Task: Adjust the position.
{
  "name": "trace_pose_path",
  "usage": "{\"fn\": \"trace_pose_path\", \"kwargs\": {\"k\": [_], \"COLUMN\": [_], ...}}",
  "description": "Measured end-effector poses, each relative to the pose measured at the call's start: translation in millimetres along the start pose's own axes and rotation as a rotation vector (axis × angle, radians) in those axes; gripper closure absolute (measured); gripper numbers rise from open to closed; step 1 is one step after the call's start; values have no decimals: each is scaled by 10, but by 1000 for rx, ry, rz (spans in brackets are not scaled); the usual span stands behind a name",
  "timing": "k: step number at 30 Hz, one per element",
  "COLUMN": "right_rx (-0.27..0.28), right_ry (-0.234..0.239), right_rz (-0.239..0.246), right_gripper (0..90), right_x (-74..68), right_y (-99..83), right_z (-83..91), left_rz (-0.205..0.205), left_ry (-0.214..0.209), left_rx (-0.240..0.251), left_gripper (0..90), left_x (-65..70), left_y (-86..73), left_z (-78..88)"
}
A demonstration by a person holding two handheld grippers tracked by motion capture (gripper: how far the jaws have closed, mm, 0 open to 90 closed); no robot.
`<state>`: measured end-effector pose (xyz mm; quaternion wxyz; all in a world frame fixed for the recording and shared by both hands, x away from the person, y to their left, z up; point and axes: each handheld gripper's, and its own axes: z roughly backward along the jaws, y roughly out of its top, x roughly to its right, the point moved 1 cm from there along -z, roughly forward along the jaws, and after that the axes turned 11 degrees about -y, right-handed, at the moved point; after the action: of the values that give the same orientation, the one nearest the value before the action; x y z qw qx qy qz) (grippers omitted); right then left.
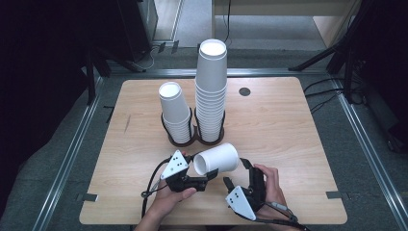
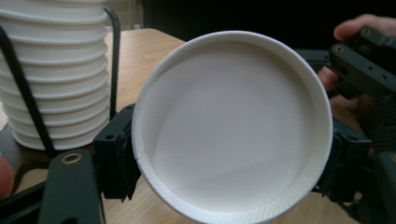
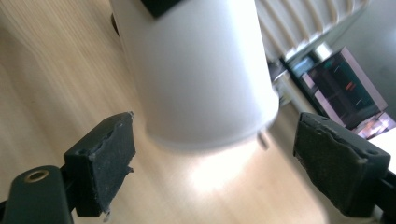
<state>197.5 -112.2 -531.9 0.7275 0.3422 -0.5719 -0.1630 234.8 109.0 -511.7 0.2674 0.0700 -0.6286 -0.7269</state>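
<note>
White paper cup (image 1: pixel 216 159) lies sideways in the lower middle of the high view, and my left gripper (image 1: pixel 208 179) pinches its rim. My right gripper (image 3: pixel 212 158) is spread wide beside its bottom. I should close gently, so it won't crush.

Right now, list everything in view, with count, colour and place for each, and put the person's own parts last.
Loose paper cup: one, white, on its side above the table's near middle, rim pinched by the left gripper.
Tall cup stack: one, white, right ring of the holder.
Short cup stack: one, white, left ring of the holder.
Cup holder: one, dark, two rings, table centre.
Table: one, light wood; a dark round cap near its far edge.
Left gripper: one, black, shut on the cup's rim.
Right gripper: one, black, jaws open, apart from the cup's base.
Hands: two, left hand, right hand, near edge.
</note>
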Motion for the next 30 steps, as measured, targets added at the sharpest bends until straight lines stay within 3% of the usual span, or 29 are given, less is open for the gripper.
{"fn": "trace_pose_path", "kwargs": {"k": [3,10,11,14,16,19,30], "right_rx": [-56,-229,-243,-283,-294,-312,-338], "right_ry": [10,32,48,99,114,126,212], "right_rz": [-95,-485,-559,-717,-786,-934,-1233], "right_gripper": [136,37,25,16,16,24,64], "right_x": [36,178,216,296,326,382,499], "right_y": [-56,-119,-119,-125,-131,-142,-165], "right_z": [38,58,51,32,28,16,16], "left_rz": [15,-47,-50,-46,-37,-26,-34], "left_ry": [-4,44,54,69,71,68,66], "left_rx": [28,24,22,28,39,51,103], "left_gripper": [226,225,225,225,225,224,223], "left_x": [1,59,62,63,58,57,102], "left_y": [-22,-49,-52,-63,-73,-81,-113], "left_z": [-20,-80,-88,-104,-115,-125,-153]}}
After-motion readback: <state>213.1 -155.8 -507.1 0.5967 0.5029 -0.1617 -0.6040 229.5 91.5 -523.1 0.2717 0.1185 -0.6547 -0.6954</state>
